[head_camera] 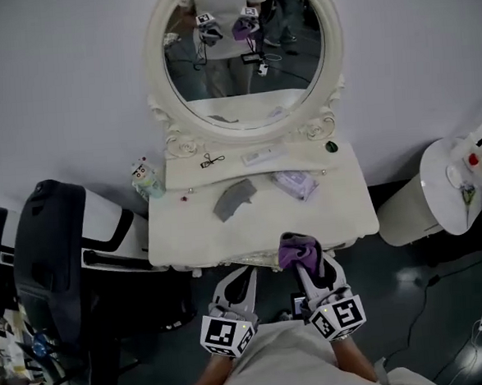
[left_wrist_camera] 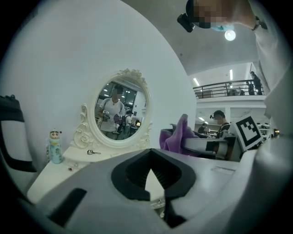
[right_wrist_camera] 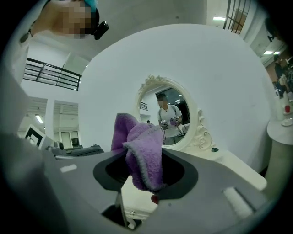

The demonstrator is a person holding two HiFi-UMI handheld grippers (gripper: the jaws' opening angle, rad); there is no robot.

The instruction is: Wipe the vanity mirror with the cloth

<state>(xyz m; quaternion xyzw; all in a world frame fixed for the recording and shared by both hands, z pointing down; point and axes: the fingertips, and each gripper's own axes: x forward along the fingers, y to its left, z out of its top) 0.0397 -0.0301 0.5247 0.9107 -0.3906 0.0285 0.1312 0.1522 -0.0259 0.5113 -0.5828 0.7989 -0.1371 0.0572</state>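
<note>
Right gripper view: right gripper (right_wrist_camera: 139,170) clamps the purple cloth (right_wrist_camera: 145,146) facing the vanity mirror (right_wrist_camera: 167,116); left gripper (left_wrist_camera: 151,167) sits closed, empty.

The mirror (head_camera: 244,56) stands at the back of the bench (head_camera: 178,233). A rag (head_camera: 234,198) lies mid-bench, a packet (head_camera: 295,184) to its right, a bottle (head_camera: 147,178) far left.

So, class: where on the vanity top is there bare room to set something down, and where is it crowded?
Bare: the front strip of the tabletop, between the grey cloth and the near edge, and the right end past the pouch. Crowded: the shelf under the mirror, and the middle, where cloth and pouch lie.
</note>
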